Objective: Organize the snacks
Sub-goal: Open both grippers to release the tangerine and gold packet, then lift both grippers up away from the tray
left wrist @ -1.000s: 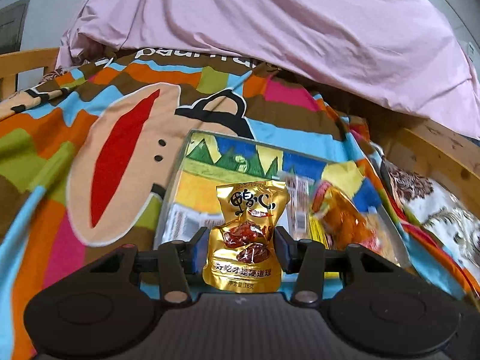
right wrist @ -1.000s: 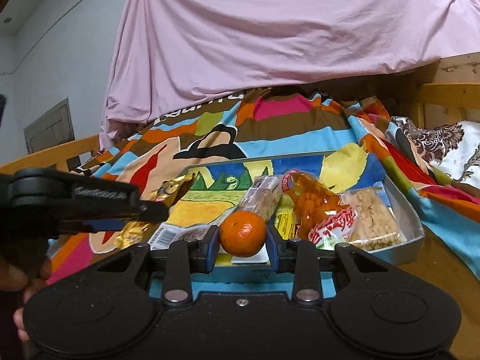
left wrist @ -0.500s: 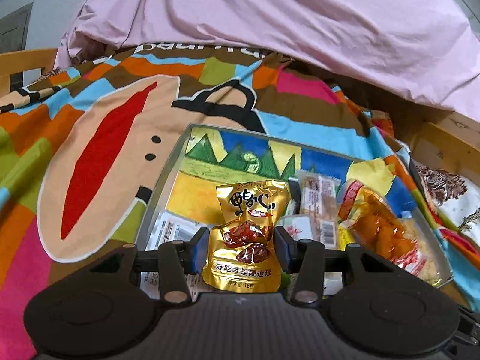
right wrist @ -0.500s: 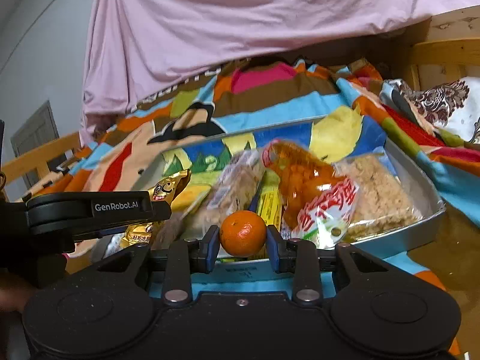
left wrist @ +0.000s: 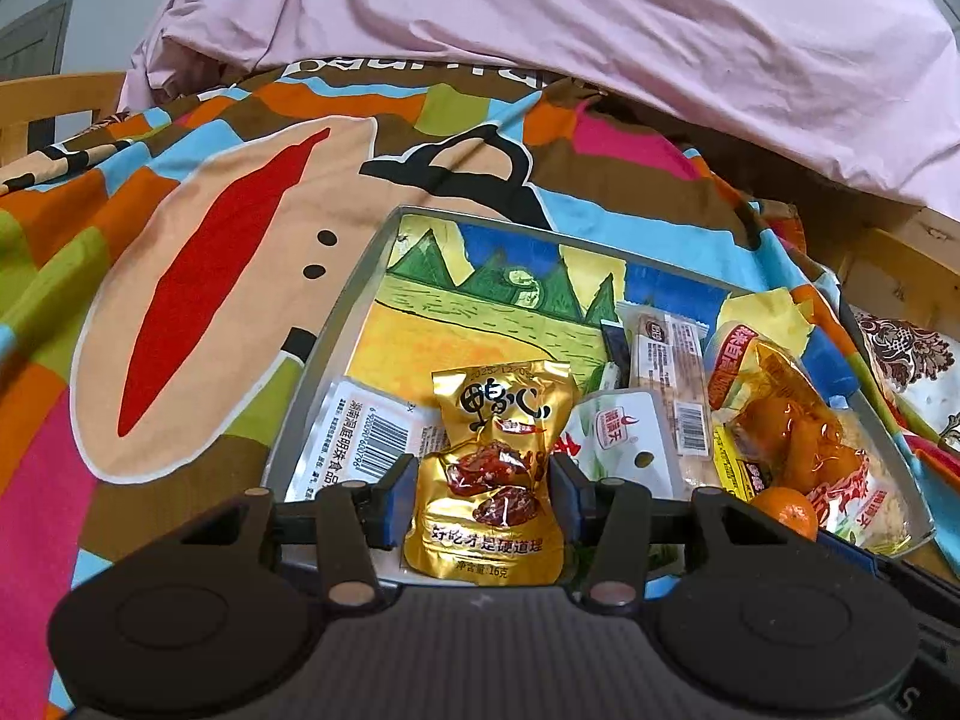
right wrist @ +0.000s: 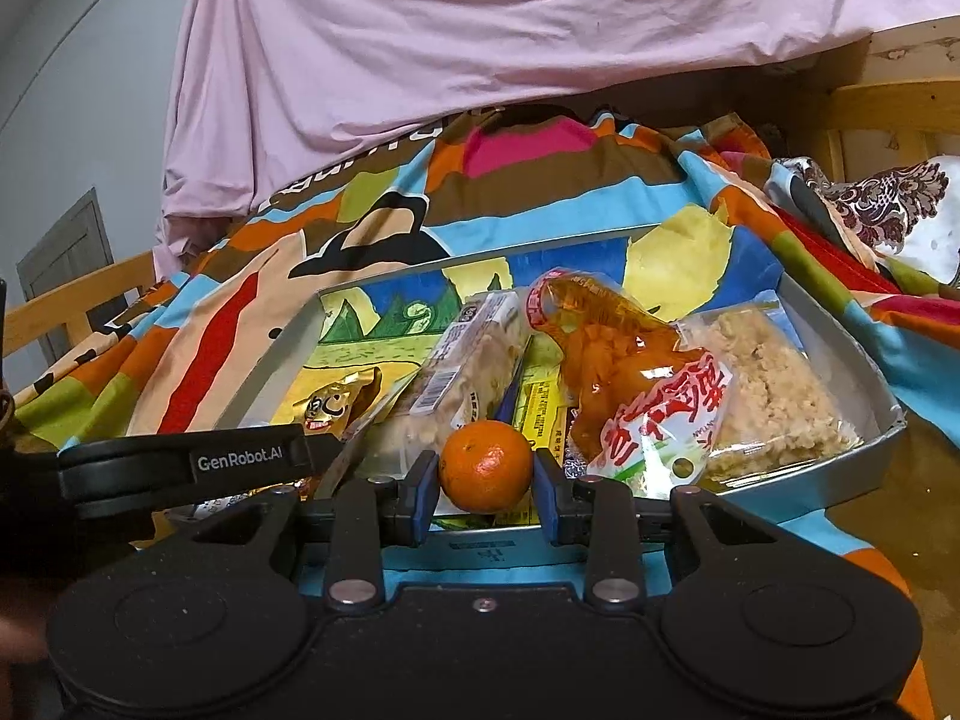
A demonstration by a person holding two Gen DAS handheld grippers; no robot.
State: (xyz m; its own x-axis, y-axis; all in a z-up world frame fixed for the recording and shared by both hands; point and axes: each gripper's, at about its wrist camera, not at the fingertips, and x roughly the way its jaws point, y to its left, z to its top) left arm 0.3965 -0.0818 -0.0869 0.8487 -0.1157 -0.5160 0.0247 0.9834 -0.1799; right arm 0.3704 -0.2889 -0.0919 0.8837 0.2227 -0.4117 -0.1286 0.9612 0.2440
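Note:
A grey tray (left wrist: 336, 336) with a colourful painted bottom lies on the bedspread and holds several snack packets. My left gripper (left wrist: 483, 495) is shut on a gold snack pouch (left wrist: 489, 468) and holds it over the tray's near left part. My right gripper (right wrist: 486, 489) is shut on a small orange (right wrist: 486, 465) at the tray's (right wrist: 840, 324) near edge. The orange also shows in the left wrist view (left wrist: 786, 510). In the right wrist view the left gripper's body (right wrist: 180, 468) and the pouch (right wrist: 339, 402) show at left.
In the tray lie a white barcode packet (left wrist: 366, 438), a clear bag of orange pieces (right wrist: 624, 360), a rice-crisp bag (right wrist: 774, 390), a cracker pack (right wrist: 474, 360) and a yellow packet (right wrist: 543, 414). A pink sheet (left wrist: 570, 18) hangs behind. Wooden bed rails (right wrist: 888, 102) stand at right.
Both grippers have moved closer over the tray, each still holding its item. The tray now fills more of both views.

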